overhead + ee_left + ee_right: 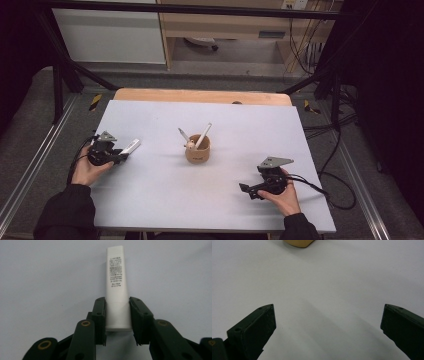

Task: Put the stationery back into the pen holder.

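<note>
Left gripper view: white tube (117, 287) clamped btwn jaws, left gripper (117, 315); right gripper (328, 322) wide open.

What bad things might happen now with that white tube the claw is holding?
1. The left gripper pinches the white tube only near its bottom end, so the long free part might swing or slip out when lifted.
2. The brown cup already holds two leaning sticks; dropping the tube in could bump them or tip the cup.
3. The right gripper, jaws wide open, rests apart from the cup, so nothing steadies it.
</note>
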A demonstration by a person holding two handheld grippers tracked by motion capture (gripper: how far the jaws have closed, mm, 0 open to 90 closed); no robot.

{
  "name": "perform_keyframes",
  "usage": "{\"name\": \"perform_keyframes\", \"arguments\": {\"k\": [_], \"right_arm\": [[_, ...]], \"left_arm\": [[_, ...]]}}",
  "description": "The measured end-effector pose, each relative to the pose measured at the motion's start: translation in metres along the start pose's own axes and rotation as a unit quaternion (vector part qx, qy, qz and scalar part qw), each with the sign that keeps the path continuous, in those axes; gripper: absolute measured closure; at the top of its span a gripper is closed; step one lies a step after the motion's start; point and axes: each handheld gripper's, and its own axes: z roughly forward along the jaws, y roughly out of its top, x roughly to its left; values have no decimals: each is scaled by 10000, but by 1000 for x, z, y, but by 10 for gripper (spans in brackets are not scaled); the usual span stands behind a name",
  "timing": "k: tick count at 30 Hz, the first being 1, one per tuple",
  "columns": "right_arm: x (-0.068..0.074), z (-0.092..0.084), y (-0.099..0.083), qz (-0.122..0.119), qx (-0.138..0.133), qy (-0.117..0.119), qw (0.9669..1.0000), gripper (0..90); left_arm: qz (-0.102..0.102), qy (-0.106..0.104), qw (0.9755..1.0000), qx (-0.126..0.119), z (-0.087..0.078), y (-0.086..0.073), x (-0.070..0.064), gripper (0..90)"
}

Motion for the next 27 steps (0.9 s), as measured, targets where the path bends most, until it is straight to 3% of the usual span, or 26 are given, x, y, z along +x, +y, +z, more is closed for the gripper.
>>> {"name": "perform_keyframes", "arguments": {"k": [8, 12, 18, 27], "right_arm": [[0, 0, 0, -23, -11, -7, 10000, 6], [0, -1, 0, -45, -14, -20, 10000, 6], [0, 0, 0, -48, 21, -24, 10000, 6], [2, 1, -1, -102, 48, -13, 9999, 6]], "left_arm": [[-96, -156, 9998, -97, -11, 0, -4, 672], [-10, -290, 9995, -107, -17, 2, -13, 671], [224, -455, 9986, -162, -25, 6, -37, 671], [560, -845, 9947, -188, -26, 14, -80, 671]]}}
